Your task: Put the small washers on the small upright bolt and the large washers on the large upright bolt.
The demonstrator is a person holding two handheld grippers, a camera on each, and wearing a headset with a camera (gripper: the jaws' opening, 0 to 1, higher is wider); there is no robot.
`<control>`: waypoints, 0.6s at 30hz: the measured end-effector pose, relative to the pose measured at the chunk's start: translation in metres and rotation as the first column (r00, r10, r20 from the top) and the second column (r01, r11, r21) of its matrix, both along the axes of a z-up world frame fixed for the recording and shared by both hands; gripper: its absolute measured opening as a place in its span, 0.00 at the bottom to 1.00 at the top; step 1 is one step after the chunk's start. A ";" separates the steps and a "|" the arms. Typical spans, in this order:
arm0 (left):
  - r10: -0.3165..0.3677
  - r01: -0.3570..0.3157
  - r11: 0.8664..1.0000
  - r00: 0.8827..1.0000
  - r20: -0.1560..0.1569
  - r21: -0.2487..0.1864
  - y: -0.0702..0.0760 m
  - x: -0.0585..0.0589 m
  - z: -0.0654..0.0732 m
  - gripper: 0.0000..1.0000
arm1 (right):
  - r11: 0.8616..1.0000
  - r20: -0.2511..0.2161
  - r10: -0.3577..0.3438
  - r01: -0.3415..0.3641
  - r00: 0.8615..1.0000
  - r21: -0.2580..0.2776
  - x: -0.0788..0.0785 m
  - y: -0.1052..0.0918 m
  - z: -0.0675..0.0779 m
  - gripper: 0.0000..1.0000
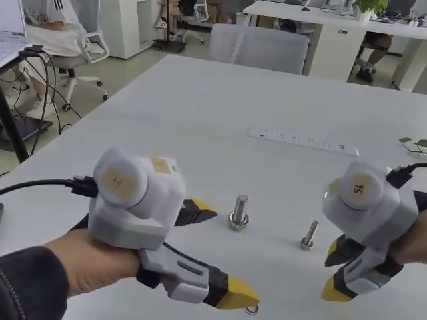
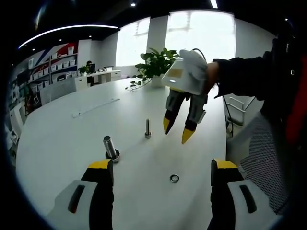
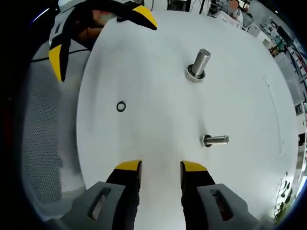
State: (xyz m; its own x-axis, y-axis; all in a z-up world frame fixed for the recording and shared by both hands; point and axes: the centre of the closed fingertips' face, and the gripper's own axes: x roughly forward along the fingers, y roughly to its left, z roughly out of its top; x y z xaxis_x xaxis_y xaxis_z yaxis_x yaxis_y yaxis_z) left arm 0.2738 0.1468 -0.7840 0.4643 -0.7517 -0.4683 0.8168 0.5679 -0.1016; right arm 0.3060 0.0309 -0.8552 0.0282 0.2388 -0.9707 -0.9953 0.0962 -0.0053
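The large bolt (image 1: 238, 213) stands upright on the white table (image 1: 200, 113), threads up. To its right the small bolt (image 1: 309, 235) also stands upright. One small washer (image 1: 251, 309) lies flat near the table's front edge, beside the lower jaw tip of my left gripper (image 1: 223, 253). That gripper is wide open and holds nothing; in its own view the washer (image 2: 174, 178) lies ahead between the jaws. My right gripper (image 1: 331, 270) hovers right of the small bolt, open and holding nothing. In its view the washer (image 3: 121, 106) lies ahead to the left.
A white power strip (image 1: 303, 141) lies across the table behind the bolts. Plant leaves (image 1: 413, 143) reach in at the right edge. A grey chair (image 1: 267, 47) stands at the far side. The table's front edge is close to both grippers.
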 end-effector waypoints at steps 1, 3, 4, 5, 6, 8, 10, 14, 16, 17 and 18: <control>0.000 0.000 1.000 1.000 0.000 0.000 0.000 0.000 0.000 0.83 | 1.000 -0.002 0.012 -0.012 1.000 0.001 -0.003 0.004 0.000 0.34; 0.001 -0.001 1.000 1.000 0.000 0.002 0.001 -0.001 0.000 0.83 | 1.000 -0.004 0.026 -0.026 1.000 0.007 -0.006 0.012 -0.001 0.34; 0.002 -0.002 1.000 1.000 0.000 0.002 0.001 -0.001 0.000 0.83 | 0.999 -0.006 0.032 -0.032 0.999 0.008 -0.008 0.015 -0.001 0.34; 0.003 -0.003 1.000 1.000 0.002 0.002 0.002 -0.001 0.000 0.83 | 0.999 -0.005 0.043 -0.043 0.999 0.013 -0.010 0.021 -0.001 0.34; 0.004 -0.004 1.000 1.000 0.002 0.003 0.002 -0.001 0.001 0.83 | 0.999 -0.007 0.050 -0.050 0.999 0.014 -0.012 0.024 -0.001 0.34; 0.005 -0.005 1.000 1.000 0.004 0.002 0.003 -0.002 0.001 0.83 | 0.997 -0.008 0.073 -0.073 0.997 0.019 -0.017 0.033 -0.001 0.34; 0.005 -0.005 1.000 1.000 0.006 0.002 0.003 -0.002 0.002 0.83 | 0.995 -0.012 0.097 -0.097 0.995 0.019 -0.021 0.040 -0.001 0.33; 0.009 -0.009 1.000 1.000 0.012 0.001 0.005 -0.002 0.005 0.83 | 0.991 -0.018 0.132 -0.132 0.991 0.021 -0.029 0.054 -0.003 0.33; 0.010 -0.010 1.000 1.000 0.013 0.002 0.005 -0.002 0.005 0.83 | 0.989 -0.024 0.144 -0.143 0.989 0.029 -0.032 0.061 -0.004 0.33; 0.011 -0.011 1.000 1.000 0.014 0.003 0.006 -0.003 0.005 0.83 | 0.988 -0.027 0.150 -0.149 0.988 0.031 -0.034 0.064 -0.005 0.33; 0.011 -0.011 1.000 1.000 0.014 0.004 0.006 -0.003 0.005 0.83 | 0.987 -0.029 0.161 -0.160 0.987 0.032 -0.037 0.068 -0.006 0.33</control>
